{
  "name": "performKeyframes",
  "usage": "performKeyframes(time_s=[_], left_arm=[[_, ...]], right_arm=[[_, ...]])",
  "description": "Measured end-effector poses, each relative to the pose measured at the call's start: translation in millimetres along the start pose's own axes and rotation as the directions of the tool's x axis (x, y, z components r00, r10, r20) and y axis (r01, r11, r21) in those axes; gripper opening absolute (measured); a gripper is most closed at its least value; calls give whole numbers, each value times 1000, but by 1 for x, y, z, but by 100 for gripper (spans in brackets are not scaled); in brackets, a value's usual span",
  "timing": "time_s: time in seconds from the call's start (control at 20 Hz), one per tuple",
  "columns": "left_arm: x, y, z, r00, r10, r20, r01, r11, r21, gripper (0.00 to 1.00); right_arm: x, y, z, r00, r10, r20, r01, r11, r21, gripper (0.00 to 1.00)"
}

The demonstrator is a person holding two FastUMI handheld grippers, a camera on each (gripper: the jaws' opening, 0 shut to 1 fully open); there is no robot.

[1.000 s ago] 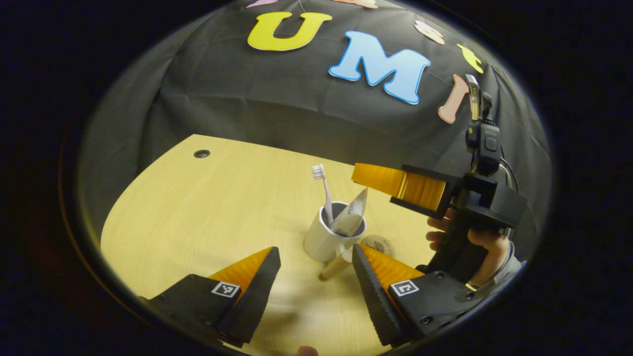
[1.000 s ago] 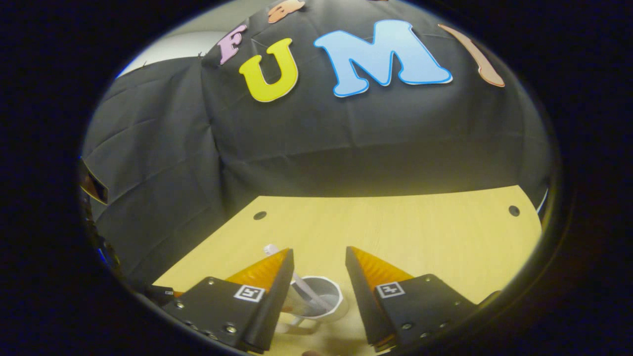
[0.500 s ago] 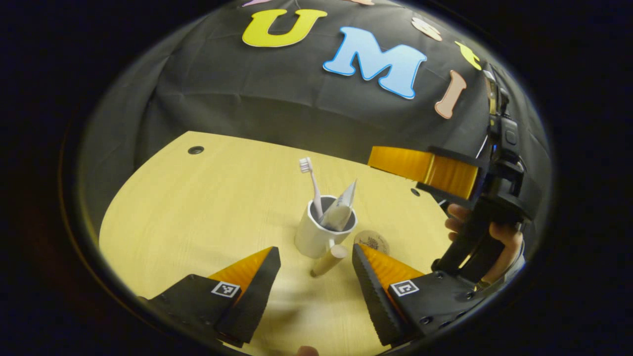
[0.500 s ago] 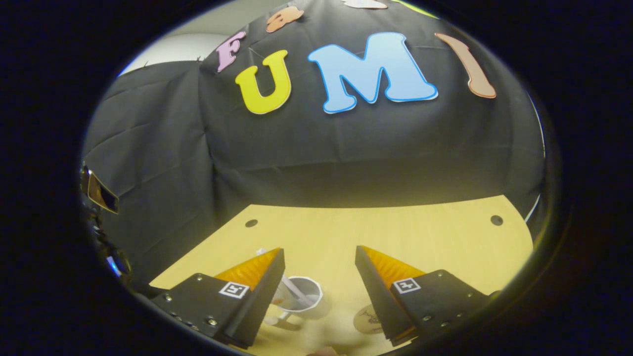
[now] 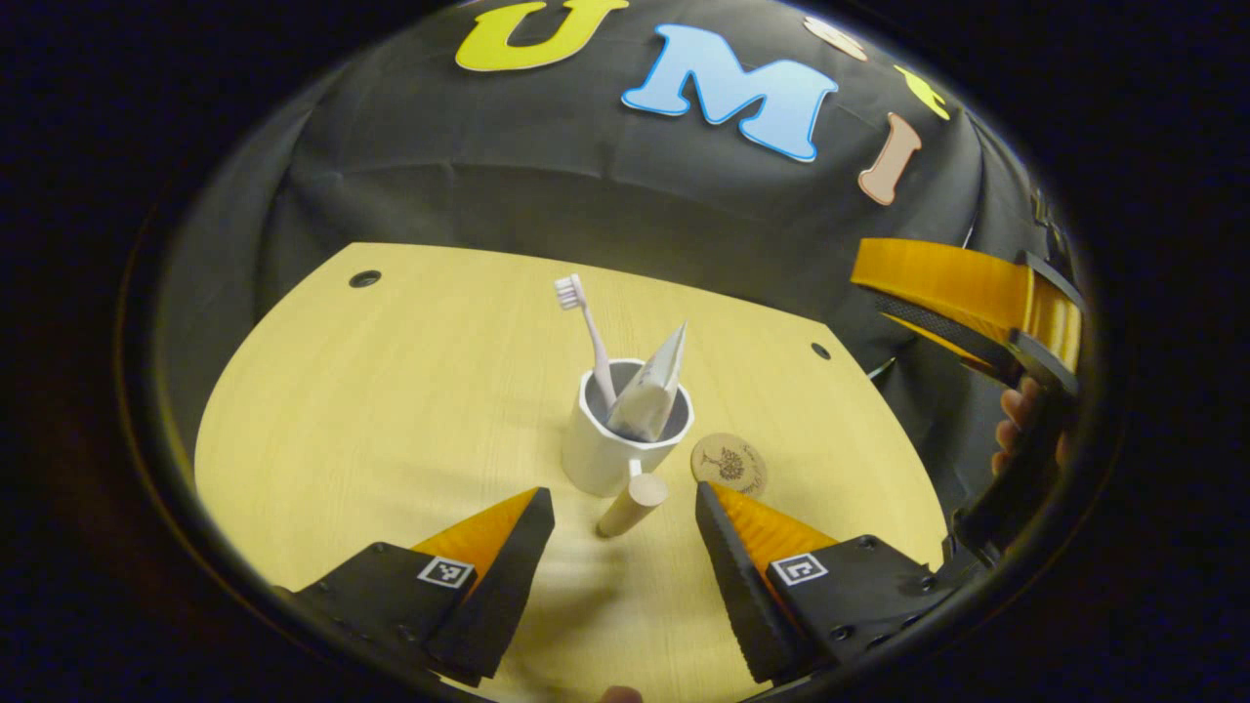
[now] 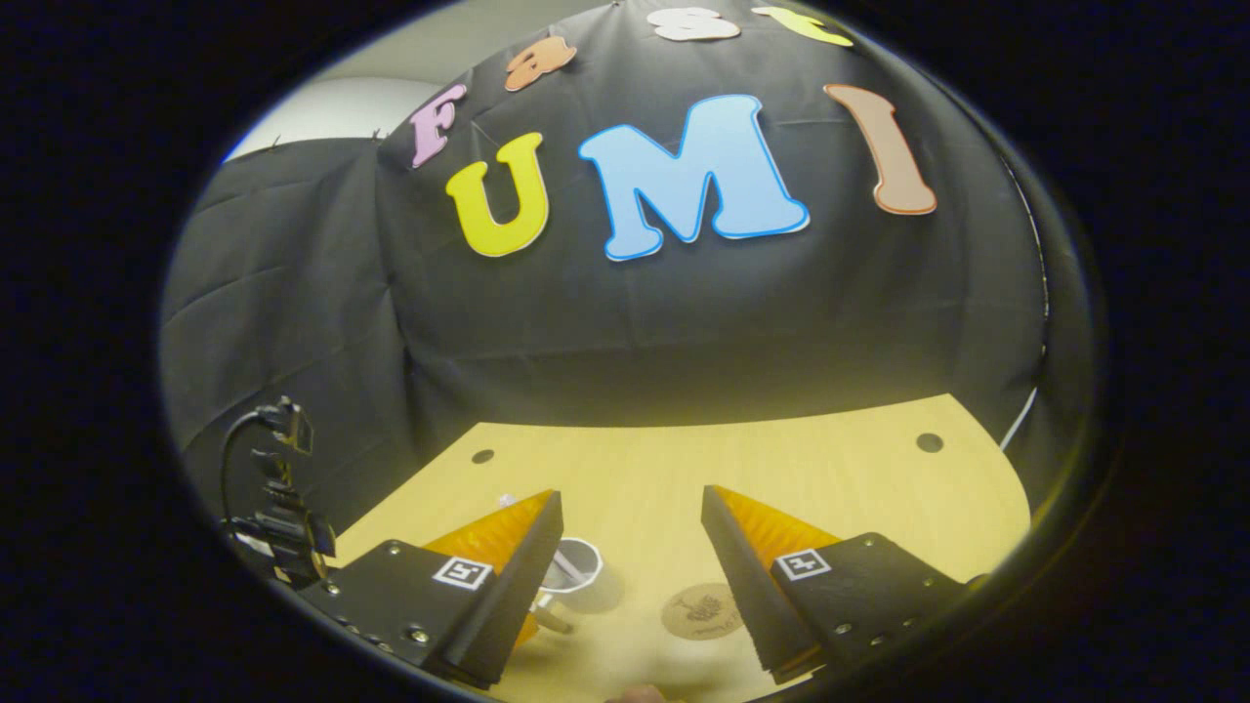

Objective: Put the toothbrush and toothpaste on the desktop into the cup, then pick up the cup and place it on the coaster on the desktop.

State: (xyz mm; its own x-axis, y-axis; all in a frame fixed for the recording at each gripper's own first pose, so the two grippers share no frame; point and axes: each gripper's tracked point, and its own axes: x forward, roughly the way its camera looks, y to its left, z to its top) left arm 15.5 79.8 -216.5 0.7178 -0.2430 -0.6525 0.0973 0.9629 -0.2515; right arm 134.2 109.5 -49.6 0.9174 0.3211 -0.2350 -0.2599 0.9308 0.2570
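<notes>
Toothbrush (image 5: 587, 337), toothpaste (image 5: 649, 383) in cup (image 5: 610, 456); coaster (image 5: 729, 464) just right.

Setting: a staged recording booth, not a lived-in room. A black cloth backdrop (image 6: 684, 322), creased and draped, is hung behind and around a light wood-grain desktop (image 5: 391, 391). Round cable holes (image 5: 364, 279) are cut near the desktop's far corners, as on office furniture. A pale wall (image 6: 332, 103) is seen beyond the cloth's upper edge. A black cabled device (image 6: 278, 508) is mounted at the desk's side.
</notes>
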Motion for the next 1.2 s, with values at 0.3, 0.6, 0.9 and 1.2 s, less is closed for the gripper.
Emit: performKeyframes(time_s=[0.3,0.6,0.9,1.2], left_arm=[[25,-1,1,994,33,-109,-26,998,59,95],[51,1,-7,961,79,-265,-52,993,106,96],[65,0,-12,925,114,-361,-78,991,113,93],[82,1,-24,897,129,-423,-105,991,78,73]], right_arm=[[-35,-37,-11,997,-74,-34,74,997,3,90],[-61,-80,-33,985,-142,-99,143,990,-2,90],[-76,-106,-57,971,-182,-155,188,982,28,90],[-84,-126,-70,959,-211,-187,224,973,52,90]])
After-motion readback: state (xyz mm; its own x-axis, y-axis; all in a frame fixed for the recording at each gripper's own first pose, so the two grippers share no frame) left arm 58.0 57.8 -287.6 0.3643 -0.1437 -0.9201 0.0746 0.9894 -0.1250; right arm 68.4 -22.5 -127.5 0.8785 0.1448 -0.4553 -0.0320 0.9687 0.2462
